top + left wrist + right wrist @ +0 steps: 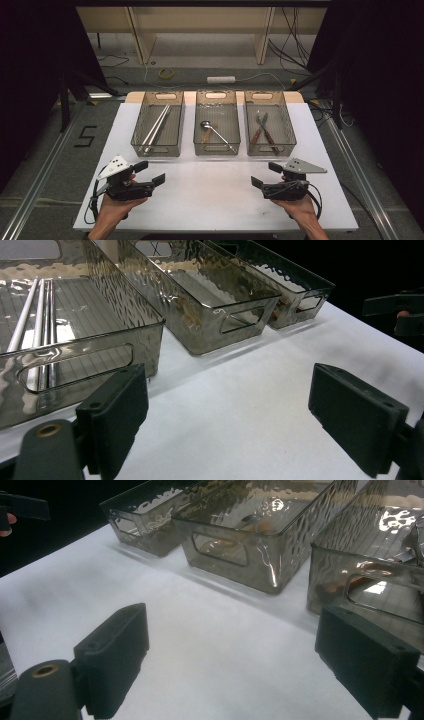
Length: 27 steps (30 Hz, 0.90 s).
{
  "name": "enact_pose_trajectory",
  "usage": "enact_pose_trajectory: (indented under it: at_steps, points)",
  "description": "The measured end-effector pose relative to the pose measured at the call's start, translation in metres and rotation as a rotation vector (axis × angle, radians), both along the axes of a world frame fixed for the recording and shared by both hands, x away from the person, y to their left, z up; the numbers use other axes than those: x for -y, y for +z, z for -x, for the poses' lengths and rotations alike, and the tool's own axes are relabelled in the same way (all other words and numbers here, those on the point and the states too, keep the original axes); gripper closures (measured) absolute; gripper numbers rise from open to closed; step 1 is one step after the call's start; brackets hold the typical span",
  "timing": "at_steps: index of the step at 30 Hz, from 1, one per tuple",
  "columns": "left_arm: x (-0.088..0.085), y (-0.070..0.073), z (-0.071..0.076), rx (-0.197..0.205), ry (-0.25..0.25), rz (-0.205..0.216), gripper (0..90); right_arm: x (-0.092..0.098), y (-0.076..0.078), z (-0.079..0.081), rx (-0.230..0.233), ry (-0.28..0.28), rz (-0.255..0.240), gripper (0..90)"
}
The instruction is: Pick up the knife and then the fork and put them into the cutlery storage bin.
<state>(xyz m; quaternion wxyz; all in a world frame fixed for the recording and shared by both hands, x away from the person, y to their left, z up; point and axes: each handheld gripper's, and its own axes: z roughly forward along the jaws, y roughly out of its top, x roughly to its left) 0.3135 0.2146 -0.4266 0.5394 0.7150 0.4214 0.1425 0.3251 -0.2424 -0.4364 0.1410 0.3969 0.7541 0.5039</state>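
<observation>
High view: both grippers, left [151, 172] and right [264, 175], sit spread and empty; approach the bins [217, 150] squarely, jaws wide.

Grey floor [45, 165], perhaps carpeted; wooden shelving [200, 25].

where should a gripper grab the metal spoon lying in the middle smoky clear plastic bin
Probably the thin handle of the metal spoon, about mid-length, coming straight down from above with the jaws across it. It lies flat and slanted on the floor of the middle bin, whose tall walls block any sideways approach; the round bowl looks too wide and low.
</observation>
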Motion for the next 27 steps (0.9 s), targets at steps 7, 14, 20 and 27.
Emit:
enact_pose_trajectory:
  at_steps: [7, 14, 20, 27]
  points:
    - [0.0001, -0.0004, 0.0002, -0.001, -0.008, -0.008, 15.9, -0.0010, -0.0018, 0.0042, -0.002, -0.001, 0.011, 14.9]
    - [0.0005, -0.0006, -0.0002, -0.001, -0.011, -0.008, 15.9, -0.0011, -0.0018, 0.0044, 0.006, -0.002, 0.021, 14.9]
    - [0.0013, -0.0008, -0.0003, -0.002, -0.012, -0.008, 15.9, 0.0017, -0.0003, 0.0038, 0.011, -0.016, 0.017, 15.0]
    - [0.0018, -0.0013, -0.0005, -0.007, -0.020, -0.010, 15.9, 0.0033, 0.0016, 0.0037, 0.017, -0.024, 0.021, 15.3]
